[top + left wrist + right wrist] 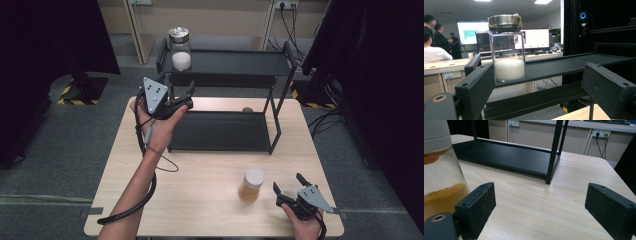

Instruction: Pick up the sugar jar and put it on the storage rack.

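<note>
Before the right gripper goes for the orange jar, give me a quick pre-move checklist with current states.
1. Right gripper jaws open, nothing between them: ok.
2. Orange jar upright on the table, lid on: ok.
3. Jar lined up between the right jaws: not ok, it stands off to their left.
4. Left gripper open, away from the orange jar: ok.
5. White-filled jar upright on the rack's top shelf: ok.
6. Lid tightness: cannot tell.

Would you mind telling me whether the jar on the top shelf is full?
No. The jar holds white grains only in its lower part; above them the glass is clear.
</note>
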